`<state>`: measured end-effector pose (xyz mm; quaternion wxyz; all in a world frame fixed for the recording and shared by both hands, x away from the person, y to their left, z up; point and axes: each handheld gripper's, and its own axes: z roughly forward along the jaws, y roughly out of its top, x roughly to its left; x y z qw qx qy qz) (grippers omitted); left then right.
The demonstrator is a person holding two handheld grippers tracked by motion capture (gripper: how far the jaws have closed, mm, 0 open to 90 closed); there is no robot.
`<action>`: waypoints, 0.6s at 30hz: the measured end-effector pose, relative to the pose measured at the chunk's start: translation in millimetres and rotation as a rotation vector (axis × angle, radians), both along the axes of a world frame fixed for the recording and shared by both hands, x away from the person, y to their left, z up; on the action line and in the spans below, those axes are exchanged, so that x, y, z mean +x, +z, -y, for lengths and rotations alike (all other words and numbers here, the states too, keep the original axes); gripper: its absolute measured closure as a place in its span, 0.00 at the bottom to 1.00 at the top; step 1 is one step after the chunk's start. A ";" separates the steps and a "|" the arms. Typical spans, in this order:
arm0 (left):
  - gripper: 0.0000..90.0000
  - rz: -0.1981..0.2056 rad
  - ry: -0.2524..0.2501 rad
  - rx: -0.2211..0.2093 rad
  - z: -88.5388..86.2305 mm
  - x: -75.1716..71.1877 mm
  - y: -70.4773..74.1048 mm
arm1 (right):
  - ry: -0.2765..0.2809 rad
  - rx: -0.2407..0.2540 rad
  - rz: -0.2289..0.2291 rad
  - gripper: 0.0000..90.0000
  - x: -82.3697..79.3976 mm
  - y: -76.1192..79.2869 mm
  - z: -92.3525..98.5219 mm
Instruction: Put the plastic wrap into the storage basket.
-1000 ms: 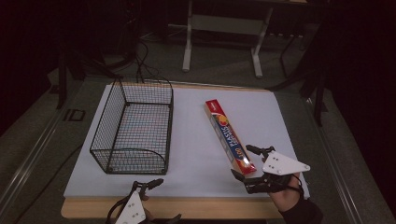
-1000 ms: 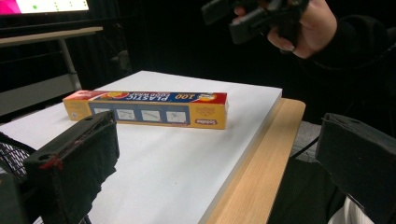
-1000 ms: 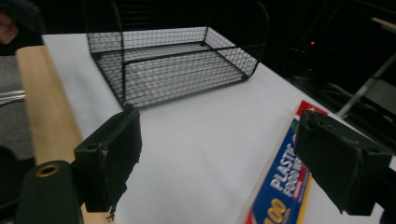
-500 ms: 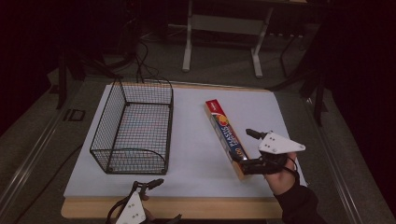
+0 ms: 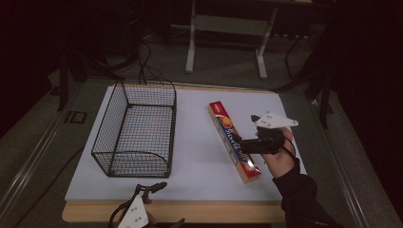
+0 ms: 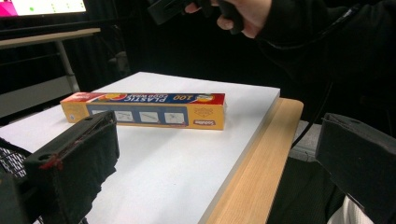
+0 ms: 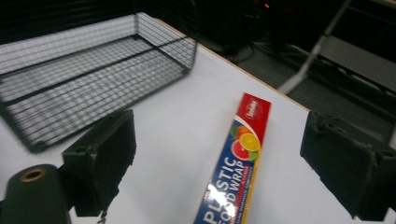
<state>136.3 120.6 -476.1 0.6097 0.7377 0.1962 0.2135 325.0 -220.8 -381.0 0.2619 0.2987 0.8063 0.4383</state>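
Observation:
A long box of plastic food wrap (image 5: pixel 227 129) lies flat on the white table top (image 5: pixel 199 156), right of the middle. My right gripper (image 5: pixel 239 141) hovers over the box's middle and points left. Its jaws have just been opening and stand wide apart. In the right gripper view the box (image 7: pixel 243 154) lies below the gap of the right gripper (image 7: pixel 224 135), untouched. My left gripper (image 5: pixel 158 186) rests at the table's front edge, open with nothing in it. In the left gripper view the left gripper (image 6: pixel 210 154) faces the box (image 6: pixel 149 109) from a distance.
A black wire basket (image 5: pixel 138 128) stands empty on the left half of the table, and its rim (image 7: pixel 93 60) is in the right gripper view too. A wooden edge (image 5: pixel 199 209) runs along the table's front. Table legs and cables stand on the floor behind.
The right gripper has moved from the box's near end up along it to its middle, rising a little, and its jaws have spread wider. The box and the left gripper have stayed put.

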 end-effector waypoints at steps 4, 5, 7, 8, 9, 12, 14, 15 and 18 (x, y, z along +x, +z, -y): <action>0.00 -0.001 -0.003 0.000 0.5 -0.1 -0.2 | -0.035 0.002 -0.020 0.11 7.8 -2.2 -3.3; 0.00 0.000 -0.003 0.002 0.5 -0.2 -0.1 | -0.055 0.005 -0.039 0.11 14.4 -4.7 -5.5; 0.00 -0.003 -0.004 0.001 0.7 -0.1 -0.3 | -0.077 -0.005 -0.052 0.11 20.0 -7.6 -7.7; 0.00 -0.003 -0.004 0.001 0.7 -0.1 -0.3 | -0.077 -0.005 -0.052 0.11 20.0 -7.6 -7.7; 0.00 -0.004 -0.005 0.002 0.5 -0.1 -0.4 | -0.092 -0.007 -0.066 0.11 25.4 -10.6 -9.3; 0.00 -0.005 -0.007 0.000 0.6 0.1 -0.4 | -0.108 -0.012 -0.094 0.10 31.0 -13.9 -11.4; 0.00 -0.004 -0.007 0.002 0.4 0.1 -0.3 | -0.114 -0.029 -0.127 0.10 36.8 -17.8 -13.4; 0.00 -0.004 -0.007 0.004 0.2 0.2 -0.2 | -0.122 -0.024 -0.161 0.10 41.7 -22.1 -15.3; 0.00 -0.005 -0.009 0.004 0.1 0.2 -0.2 | -0.124 -0.039 -0.208 0.10 48.6 -29.7 -18.7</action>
